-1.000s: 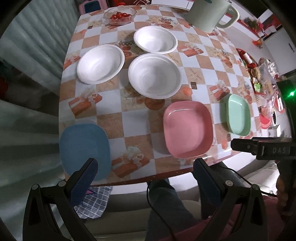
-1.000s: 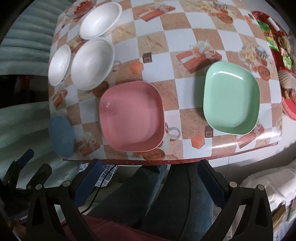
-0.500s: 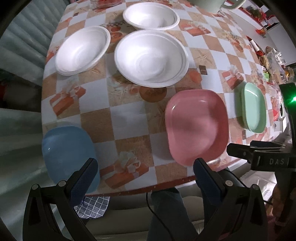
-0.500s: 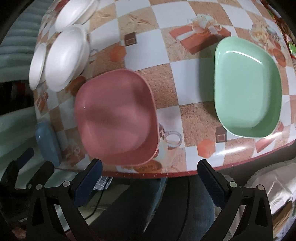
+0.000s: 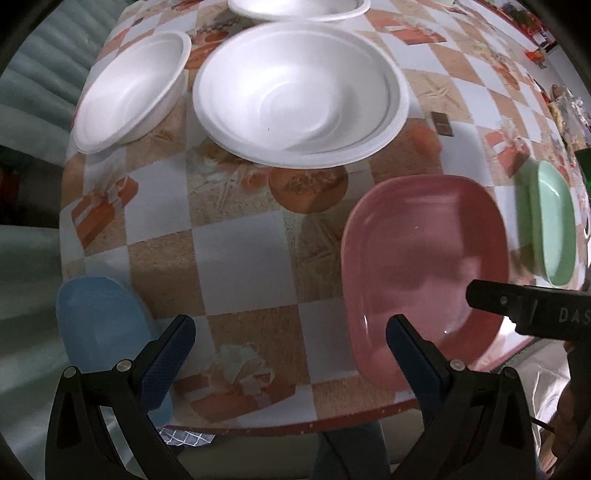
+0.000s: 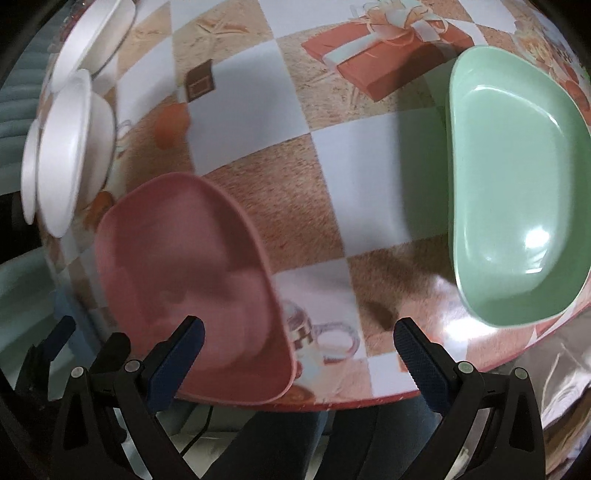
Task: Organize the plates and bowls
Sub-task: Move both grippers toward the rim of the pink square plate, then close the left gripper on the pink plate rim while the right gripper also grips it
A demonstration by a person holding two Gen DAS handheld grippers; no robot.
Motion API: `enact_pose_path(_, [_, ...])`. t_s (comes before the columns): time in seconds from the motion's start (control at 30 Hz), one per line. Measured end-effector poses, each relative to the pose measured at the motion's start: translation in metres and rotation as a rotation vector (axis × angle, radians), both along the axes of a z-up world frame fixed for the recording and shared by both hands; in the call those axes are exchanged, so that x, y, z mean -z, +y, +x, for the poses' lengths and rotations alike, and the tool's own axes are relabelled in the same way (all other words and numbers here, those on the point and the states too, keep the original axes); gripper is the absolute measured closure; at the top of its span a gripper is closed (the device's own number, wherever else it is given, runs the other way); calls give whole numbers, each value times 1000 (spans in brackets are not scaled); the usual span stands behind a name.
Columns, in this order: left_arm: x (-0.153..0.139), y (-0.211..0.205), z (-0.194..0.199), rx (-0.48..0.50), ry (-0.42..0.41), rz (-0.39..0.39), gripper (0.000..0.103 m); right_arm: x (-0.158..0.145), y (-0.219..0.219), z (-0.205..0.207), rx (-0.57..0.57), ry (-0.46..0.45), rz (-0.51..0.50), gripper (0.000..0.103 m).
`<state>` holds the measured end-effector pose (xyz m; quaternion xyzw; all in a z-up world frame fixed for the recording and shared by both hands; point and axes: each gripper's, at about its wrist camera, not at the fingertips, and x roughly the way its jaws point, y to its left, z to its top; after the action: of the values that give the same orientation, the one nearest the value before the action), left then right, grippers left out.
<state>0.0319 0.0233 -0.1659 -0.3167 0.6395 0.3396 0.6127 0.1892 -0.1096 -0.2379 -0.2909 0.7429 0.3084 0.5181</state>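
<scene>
A pink plate (image 5: 424, 273) (image 6: 188, 280) lies near the table's front edge, a green plate (image 5: 554, 225) (image 6: 513, 184) to its right and a blue plate (image 5: 99, 328) at the front left corner. Three white bowls stand further back: a large one (image 5: 299, 92) (image 6: 66, 147), one to its left (image 5: 129, 88) and one behind (image 5: 295, 7). My left gripper (image 5: 290, 345) hovers open over the front edge between the blue and pink plates. My right gripper (image 6: 299, 349) is open above the edge between the pink and green plates. Neither holds anything.
The table (image 5: 236, 258) has a glossy checked cloth with gift-box prints. A person's legs in dark trousers (image 6: 295, 443) sit just below the front edge. Packets and clutter (image 5: 565, 114) lie at the far right. A grey-green curtain (image 5: 33, 110) hangs to the left.
Both grippers have moved forward and down towards the table, so plates and bowls loom larger. Both stay open; nothing on the table has shifted.
</scene>
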Motion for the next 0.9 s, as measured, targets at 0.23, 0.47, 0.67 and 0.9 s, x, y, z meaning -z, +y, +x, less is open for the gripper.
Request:
enact_pose_path(0.23, [19,4,9,11,4,29,0,5,7,-9,-86,-90,-20,0])
enact_pose_path(0.47, [34,1,7,35,11,33,0,8,13,-31,-155,-141,-70,0])
enact_pose_path(0.67, [42,8,-7,-15,-39,-27,0,7,13,-39,-123,-147,-60,0])
enact_pose_path(0.9, [46,20,-4,-38,-18,-80,0,4,25,-16,-111,-116,-86,1])
